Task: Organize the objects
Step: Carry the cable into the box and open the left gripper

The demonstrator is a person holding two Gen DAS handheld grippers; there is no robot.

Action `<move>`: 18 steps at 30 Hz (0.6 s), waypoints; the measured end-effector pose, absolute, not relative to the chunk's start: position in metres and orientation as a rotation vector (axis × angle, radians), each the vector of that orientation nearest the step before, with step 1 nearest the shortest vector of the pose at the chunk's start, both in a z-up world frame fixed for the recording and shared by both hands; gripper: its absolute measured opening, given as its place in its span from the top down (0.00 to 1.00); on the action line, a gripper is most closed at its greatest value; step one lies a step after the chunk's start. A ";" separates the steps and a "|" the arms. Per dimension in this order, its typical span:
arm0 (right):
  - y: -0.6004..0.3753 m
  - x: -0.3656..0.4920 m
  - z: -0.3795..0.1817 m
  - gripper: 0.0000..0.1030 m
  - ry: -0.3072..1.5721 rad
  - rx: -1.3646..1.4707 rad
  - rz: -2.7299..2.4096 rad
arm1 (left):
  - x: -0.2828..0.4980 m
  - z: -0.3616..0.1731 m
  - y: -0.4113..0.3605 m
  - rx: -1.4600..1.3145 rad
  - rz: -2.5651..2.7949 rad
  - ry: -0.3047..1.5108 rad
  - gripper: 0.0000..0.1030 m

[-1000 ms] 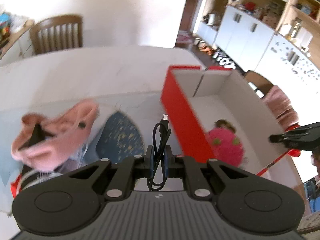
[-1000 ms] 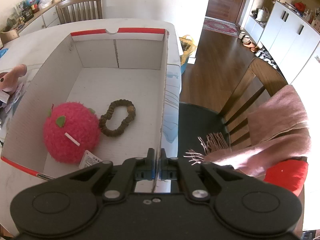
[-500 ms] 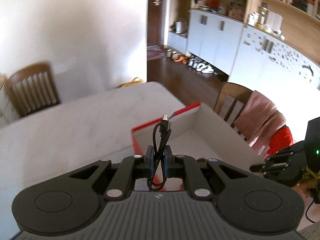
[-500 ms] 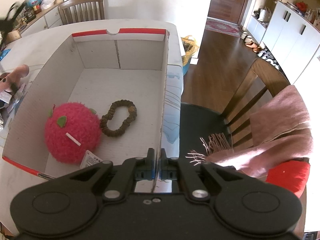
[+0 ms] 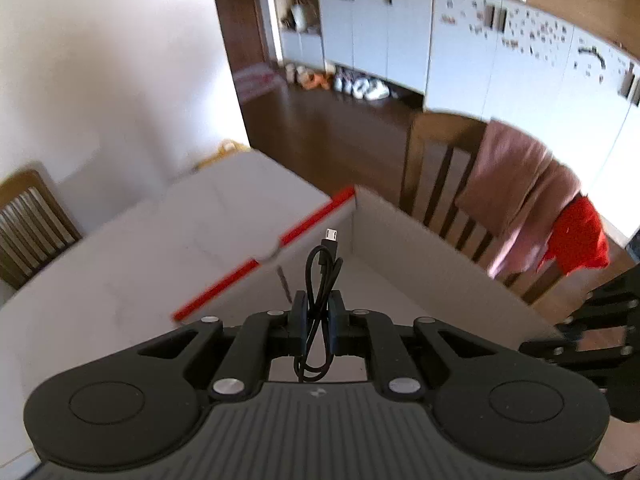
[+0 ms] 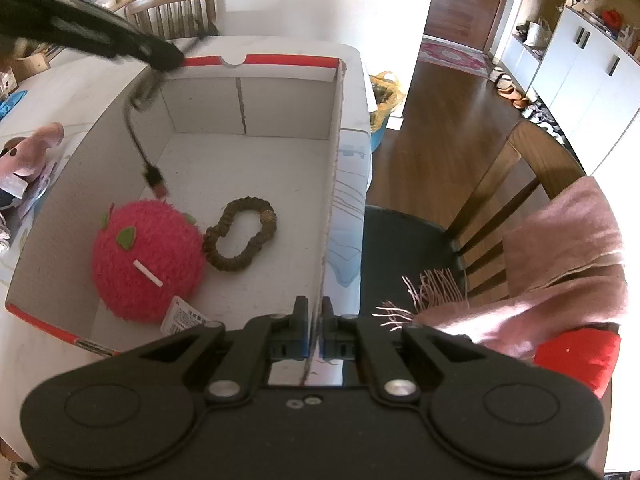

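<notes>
My left gripper [image 5: 319, 310] is shut on a coiled black USB cable [image 5: 320, 276] and holds it above the open red-and-white cardboard box [image 5: 420, 256]. In the right wrist view the left gripper [image 6: 162, 56] hovers over the box's far left corner, with the cable [image 6: 138, 136] dangling inside. My right gripper [image 6: 315, 312] is shut on the box's near right wall [image 6: 330, 216]. Inside the box lie a fuzzy pink-red plush ball [image 6: 146, 260] and a brown fabric ring [image 6: 240, 234].
The box stands on a white table [image 5: 132, 264]. A pink plush toy [image 6: 30, 152] lies on the table left of the box. A wooden chair [image 6: 512, 184] draped with a pink scarf [image 6: 560, 264] stands to the right. Another chair [image 6: 172, 8] is at the table's far side.
My left gripper has swung right with the cable, from over the pink toy beside the box to above the box's far corner. The right gripper has stayed on the box wall.
</notes>
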State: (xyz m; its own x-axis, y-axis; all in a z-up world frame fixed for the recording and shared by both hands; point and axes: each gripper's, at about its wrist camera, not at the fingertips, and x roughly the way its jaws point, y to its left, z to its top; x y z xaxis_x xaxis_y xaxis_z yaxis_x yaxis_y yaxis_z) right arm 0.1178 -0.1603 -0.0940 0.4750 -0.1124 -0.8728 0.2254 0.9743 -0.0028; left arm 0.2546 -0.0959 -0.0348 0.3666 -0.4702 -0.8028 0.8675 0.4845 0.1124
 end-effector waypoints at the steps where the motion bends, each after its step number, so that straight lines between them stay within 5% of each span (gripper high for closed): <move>1: -0.161 0.117 -0.094 0.96 1.056 0.125 -0.206 | 0.257 -0.042 -0.098 0.601 -0.929 0.803 0.91; 18: -0.166 0.120 -0.094 0.96 1.065 0.139 -0.200 | 0.281 -0.129 -0.144 0.716 -0.914 1.007 0.91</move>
